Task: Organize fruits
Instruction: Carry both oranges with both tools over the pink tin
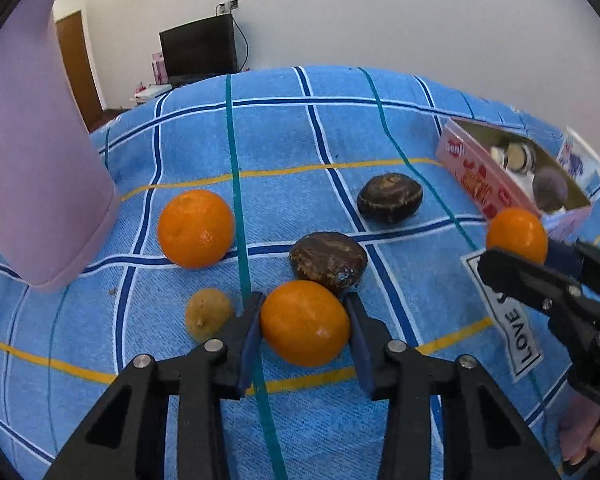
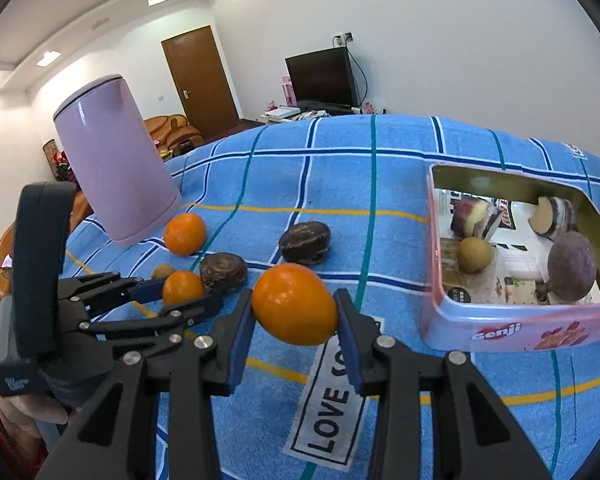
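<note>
holding an orange (image 2: 294, 304) in my right gripper (image 2: 296, 316) and another orange (image 1: 305, 323) pinched in my left gripper (image 1: 305, 334), i judge us midway: tin (image 2: 500, 330) to my right holds some fruit, several pieces left ahead.

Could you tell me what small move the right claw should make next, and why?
Probably carry it rightward over the open pink tin and release there. The right claw is shut on an orange beside the tin, which already holds fruit. The left claw grips another orange down at the blue cloth.
</note>
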Tool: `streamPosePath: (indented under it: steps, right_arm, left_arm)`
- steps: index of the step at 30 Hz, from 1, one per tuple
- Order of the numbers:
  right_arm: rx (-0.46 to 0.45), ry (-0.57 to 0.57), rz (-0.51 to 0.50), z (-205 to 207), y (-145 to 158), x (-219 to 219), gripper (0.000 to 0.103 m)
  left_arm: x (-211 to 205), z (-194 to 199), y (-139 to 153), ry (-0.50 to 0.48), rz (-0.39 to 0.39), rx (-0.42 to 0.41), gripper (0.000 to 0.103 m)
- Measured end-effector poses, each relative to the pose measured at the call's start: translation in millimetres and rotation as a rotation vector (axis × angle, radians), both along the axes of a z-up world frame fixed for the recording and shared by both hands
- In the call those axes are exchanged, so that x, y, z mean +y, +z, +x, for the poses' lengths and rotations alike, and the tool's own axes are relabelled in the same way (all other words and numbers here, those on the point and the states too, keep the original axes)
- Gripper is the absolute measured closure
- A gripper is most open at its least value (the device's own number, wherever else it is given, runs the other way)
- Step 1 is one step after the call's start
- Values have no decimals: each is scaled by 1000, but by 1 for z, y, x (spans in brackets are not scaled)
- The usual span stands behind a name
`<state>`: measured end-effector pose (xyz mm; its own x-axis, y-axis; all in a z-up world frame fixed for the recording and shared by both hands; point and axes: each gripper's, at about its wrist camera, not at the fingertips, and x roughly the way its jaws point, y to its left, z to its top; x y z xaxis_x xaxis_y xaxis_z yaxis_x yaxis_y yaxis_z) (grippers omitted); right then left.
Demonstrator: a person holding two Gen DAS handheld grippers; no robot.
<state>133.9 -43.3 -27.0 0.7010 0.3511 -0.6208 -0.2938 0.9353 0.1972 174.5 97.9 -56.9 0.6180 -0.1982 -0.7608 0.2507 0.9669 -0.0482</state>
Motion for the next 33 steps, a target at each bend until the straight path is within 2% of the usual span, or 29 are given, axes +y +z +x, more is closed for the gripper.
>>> streamPosePath:
  steps: [4, 10, 14, 20, 25, 33]
  right_arm:
    - [-9, -2, 2, 0, 0, 0, 61]
    - [-67, 4, 18, -9, 7, -1, 61]
    - [-126, 19, 52, -16, 16, -4, 61]
    - [-243, 50, 94, -33, 34, -6, 61]
    - [-290, 42, 37, -38, 39, -5, 61]
    - [-347, -35, -27, -38, 44, -34, 61]
  left_arm:
    - [5, -4, 5, 22, -15, -29, 62]
    - [28, -36, 31, 123, -96, -229, 62]
    - [29, -46, 39, 173, -122, -299, 62]
    - [12, -59, 48, 210, -34, -397, 62]
    - [-1, -61, 48, 224, 15, -397, 62]
    - [-31, -66, 47, 207, 67, -405, 62]
